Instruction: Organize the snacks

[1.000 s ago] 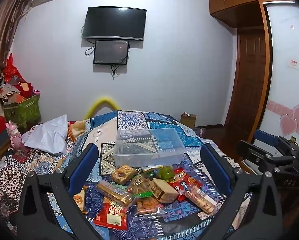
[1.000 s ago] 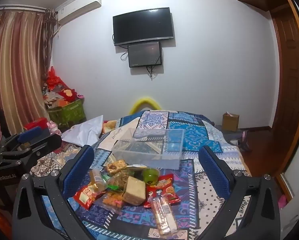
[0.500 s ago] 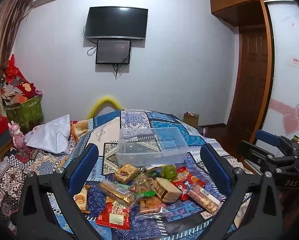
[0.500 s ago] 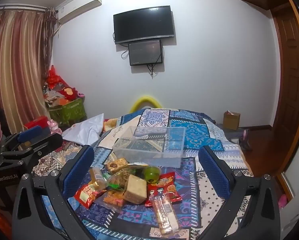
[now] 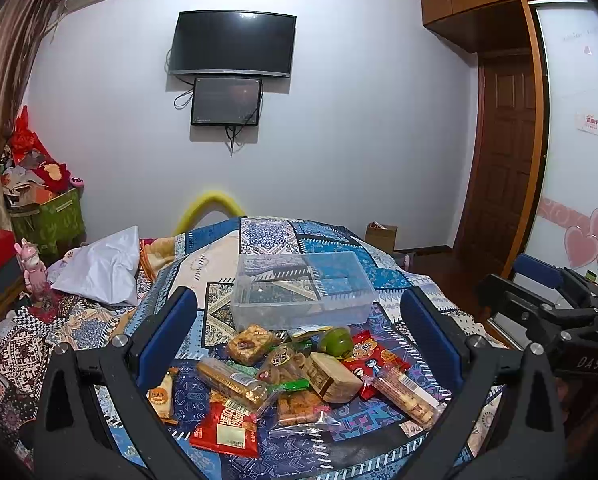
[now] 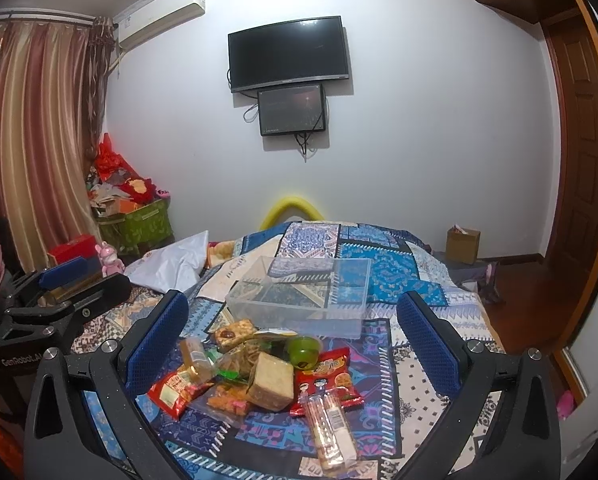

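Both tools stand wide and hold nothing: the left tool (image 5: pixel 299 344) and right tool (image 6: pixel 295 344) frame the snack pile (image 5: pixel 295 372) at lower centre on the patchwork bed (image 6: pixel 383 268). The clear plastic bin (image 5: pixel 299 292) sits just above the pile.

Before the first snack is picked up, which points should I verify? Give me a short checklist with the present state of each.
1. Left hand-held gripper open, holding nothing: ok.
2. Right hand-held gripper open, holding nothing: ok.
3. Clear bin has no lid and looks empty: ok.
4. Bin stands behind the snack pile, apart from both grippers: ok.
5. Snacks lie separate for a clean grasp: not ok; several overlap, though the long cracker pack lies at the near edge.
6. Bin sits level on the soft quilt: cannot tell.
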Demonstrator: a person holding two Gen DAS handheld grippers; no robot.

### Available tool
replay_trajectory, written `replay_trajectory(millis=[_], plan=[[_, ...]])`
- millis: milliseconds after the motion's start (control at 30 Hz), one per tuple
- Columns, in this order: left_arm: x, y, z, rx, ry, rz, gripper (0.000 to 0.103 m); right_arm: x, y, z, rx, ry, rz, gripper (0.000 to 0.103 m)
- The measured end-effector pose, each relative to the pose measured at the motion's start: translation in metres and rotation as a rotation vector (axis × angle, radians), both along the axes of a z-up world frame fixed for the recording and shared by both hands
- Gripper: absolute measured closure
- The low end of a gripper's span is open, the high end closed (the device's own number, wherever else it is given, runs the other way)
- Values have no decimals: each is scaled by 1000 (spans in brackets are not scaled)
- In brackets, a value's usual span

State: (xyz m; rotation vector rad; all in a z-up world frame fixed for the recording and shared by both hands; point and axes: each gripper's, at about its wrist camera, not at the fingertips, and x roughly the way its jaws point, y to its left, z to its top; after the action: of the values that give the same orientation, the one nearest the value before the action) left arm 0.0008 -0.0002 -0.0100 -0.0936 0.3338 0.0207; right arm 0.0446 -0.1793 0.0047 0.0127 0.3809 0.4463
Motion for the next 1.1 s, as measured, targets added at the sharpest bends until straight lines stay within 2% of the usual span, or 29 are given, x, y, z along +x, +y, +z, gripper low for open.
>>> replay_trajectory(millis=[1100], plan=[[-2, -5, 2, 8, 1, -12, 0, 0, -5, 9, 11, -3, 1, 0]])
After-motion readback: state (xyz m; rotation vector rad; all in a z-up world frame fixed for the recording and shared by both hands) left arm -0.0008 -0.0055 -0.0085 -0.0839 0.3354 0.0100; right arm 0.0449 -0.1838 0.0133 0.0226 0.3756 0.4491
